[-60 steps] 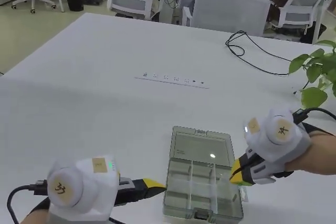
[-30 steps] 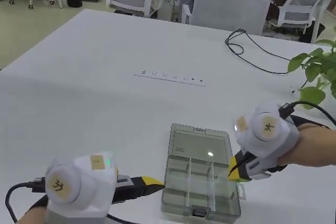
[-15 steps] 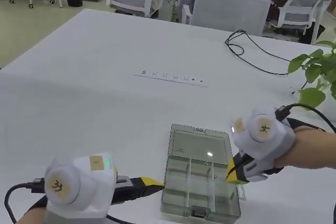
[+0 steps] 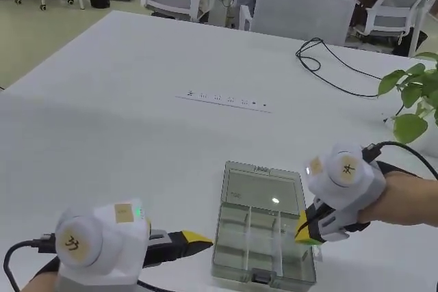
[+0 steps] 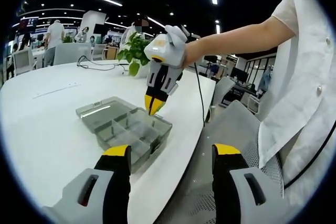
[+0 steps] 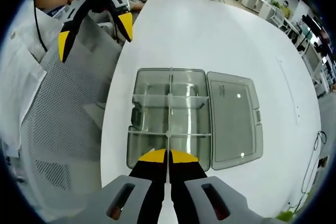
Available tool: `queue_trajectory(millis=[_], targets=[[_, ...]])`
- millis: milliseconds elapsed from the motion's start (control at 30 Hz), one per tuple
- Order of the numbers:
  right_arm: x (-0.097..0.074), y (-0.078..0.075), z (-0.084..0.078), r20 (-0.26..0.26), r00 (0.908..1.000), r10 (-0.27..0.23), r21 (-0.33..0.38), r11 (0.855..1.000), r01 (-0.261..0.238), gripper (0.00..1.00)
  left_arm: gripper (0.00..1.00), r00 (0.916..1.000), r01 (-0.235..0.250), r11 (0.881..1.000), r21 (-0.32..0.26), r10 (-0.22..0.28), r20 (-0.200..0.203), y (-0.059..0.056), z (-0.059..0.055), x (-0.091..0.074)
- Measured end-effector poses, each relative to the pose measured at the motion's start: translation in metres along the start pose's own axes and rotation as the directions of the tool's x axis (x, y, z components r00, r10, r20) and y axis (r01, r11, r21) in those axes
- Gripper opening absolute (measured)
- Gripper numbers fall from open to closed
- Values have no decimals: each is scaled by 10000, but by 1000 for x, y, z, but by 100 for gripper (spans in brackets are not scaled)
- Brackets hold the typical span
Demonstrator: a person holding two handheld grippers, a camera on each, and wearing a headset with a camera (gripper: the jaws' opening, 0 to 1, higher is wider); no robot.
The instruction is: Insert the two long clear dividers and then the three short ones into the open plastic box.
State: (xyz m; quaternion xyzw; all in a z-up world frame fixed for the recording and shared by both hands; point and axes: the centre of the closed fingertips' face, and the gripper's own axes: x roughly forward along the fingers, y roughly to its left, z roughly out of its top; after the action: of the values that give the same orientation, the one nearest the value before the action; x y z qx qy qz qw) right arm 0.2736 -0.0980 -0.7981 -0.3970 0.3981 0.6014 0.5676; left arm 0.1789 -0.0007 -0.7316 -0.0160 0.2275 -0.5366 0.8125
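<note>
**Figure.** The open plastic box (image 4: 223, 241) lay near the front of the desk (image 4: 137, 121). Its lid (image 4: 263, 189) was folded flat behind, leaving the tray reachable from above. Clear dividers (image 6: 169, 108) already stood crossed inside, though their number was unclear. The right hand-held gripper (image 6: 168, 155) hung over the box's right wall with its jaws closed to a slit, in line with one divider. It was probably there to seat that divider, but whether it pinched the plastic could not be told. The left hand-held gripper (image 5: 172, 150) hovered just left of the box, jaws wide apart and empty, apparently ready to steady it.
</note>
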Motion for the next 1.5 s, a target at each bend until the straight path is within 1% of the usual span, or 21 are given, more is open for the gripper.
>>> queue_trajectory(millis=[400, 667, 800, 1000, 1233, 1500], targets=[[17, 1, -6, 314, 9990, -315, -84, 9995, 318, 3, 63, 10000, -40, 10000, 1, 40, -52, 3, 0, -1], [27, 0, -10, 55, 9990, -445, -250, 9987, 446, 3, 63, 9999, -48, 10000, -27, 47, -140, 4, -3, -2], [26, -1, -10, 59, 9992, -404, -186, 9990, 405, 3, 64, 9999, -62, 10000, -43, 62, -132, 6, -3, -1], [26, -1, -10, 93, 9987, -493, -130, 9987, 494, 3, 64, 9999, -64, 10000, -65, 63, -134, 6, -3, -1], [25, 0, -10, 56, 9987, -508, -208, 9985, 509, 5, 64, 9999, -79, 10000, -53, 78, -145, 7, -3, -2], [11, 2, -10, 346, 9971, -672, -68, 9977, 675, 10, 64, 9998, -145, 9999, -22, 144, -170, 9, -3, -3]])
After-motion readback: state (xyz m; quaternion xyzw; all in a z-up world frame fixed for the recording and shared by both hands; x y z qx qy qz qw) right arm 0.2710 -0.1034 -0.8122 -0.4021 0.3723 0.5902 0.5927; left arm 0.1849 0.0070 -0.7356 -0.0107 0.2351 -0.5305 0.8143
